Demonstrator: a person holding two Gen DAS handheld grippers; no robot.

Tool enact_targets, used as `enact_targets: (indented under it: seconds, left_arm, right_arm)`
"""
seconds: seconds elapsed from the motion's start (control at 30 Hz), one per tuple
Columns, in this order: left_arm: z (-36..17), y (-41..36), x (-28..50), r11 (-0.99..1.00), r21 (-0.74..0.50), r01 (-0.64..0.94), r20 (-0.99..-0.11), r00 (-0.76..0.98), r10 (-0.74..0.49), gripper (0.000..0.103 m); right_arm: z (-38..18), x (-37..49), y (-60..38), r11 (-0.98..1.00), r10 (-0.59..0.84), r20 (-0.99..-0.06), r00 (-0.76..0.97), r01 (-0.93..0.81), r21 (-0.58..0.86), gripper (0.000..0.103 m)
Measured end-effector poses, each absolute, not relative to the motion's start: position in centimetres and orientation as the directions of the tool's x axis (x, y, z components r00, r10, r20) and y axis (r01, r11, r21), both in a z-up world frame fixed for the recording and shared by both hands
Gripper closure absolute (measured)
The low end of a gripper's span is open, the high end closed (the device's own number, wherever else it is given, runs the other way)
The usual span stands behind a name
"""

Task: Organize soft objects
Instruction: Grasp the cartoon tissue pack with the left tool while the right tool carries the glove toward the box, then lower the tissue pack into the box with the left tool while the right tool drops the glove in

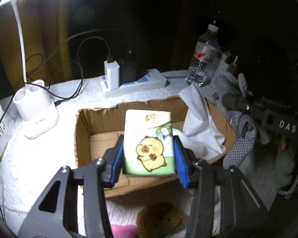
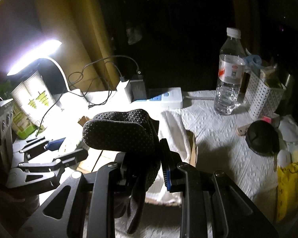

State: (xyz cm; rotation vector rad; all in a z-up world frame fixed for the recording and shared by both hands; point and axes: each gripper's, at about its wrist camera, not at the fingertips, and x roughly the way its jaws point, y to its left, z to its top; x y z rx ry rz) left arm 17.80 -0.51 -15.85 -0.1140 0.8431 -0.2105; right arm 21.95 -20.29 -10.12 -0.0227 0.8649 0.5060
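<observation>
Your left gripper (image 1: 148, 154) clamps a glossy capybara-printed tissue pack (image 1: 148, 140) over the cardboard box (image 1: 83, 136), while your right gripper (image 2: 143, 170) pinches a black dotted knit glove (image 2: 119, 130).

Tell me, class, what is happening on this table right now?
A person is sorting soft things with two handheld grippers. The left gripper is shut on a tissue pack printed with a cartoon capybara, held over the open cardboard box. A white cloth drapes over the box's far right wall. The right gripper is shut on a dark dotted grip glove beside the box. A brown plush toy waits on the table.
</observation>
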Motion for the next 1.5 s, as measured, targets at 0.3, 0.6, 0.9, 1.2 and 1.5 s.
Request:
enact_targets:
  seconds: [0.3,0.6,0.9,1.2,1.5]
  left_arm:
    - [-18.4,-0.3,19.8,0.972,-0.208,0.114,-0.764,0.602,-0.234,0.056]
    - [-20.1,-0.8,21.0,0.973,-0.208,0.102,-0.793,0.564,-0.228,0.056]
    - [-21.0,-1.1,21.5,0.976,-0.197,0.097,-0.811,0.543,-0.217,0.055]
    - [-20.0,-0.7,20.7,0.975,-0.201,0.090,-0.798,0.563,-0.216,0.051]
    - [-18.8,-0.5,19.2,0.974,-0.209,0.083,-0.782,0.584,-0.218,0.040]
  right_arm:
    - [-11.9,24.1,-19.6,0.889,0.405,-0.733,0.547,-0.422,0.176,0.077]
    - [-16.1,25.1,-19.0,0.900,0.355,-0.793,0.495,-0.411,0.146,0.077]
    - [-18.5,24.7,-18.3,0.902,0.267,-0.842,0.468,-0.429,0.047,0.077]
    - [-18.2,23.9,-18.0,0.894,0.258,-0.860,0.441,-0.447,0.039,0.066]
    - [-16.5,22.3,-17.8,0.886,0.282,-0.847,0.451,-0.462,0.049,0.060]
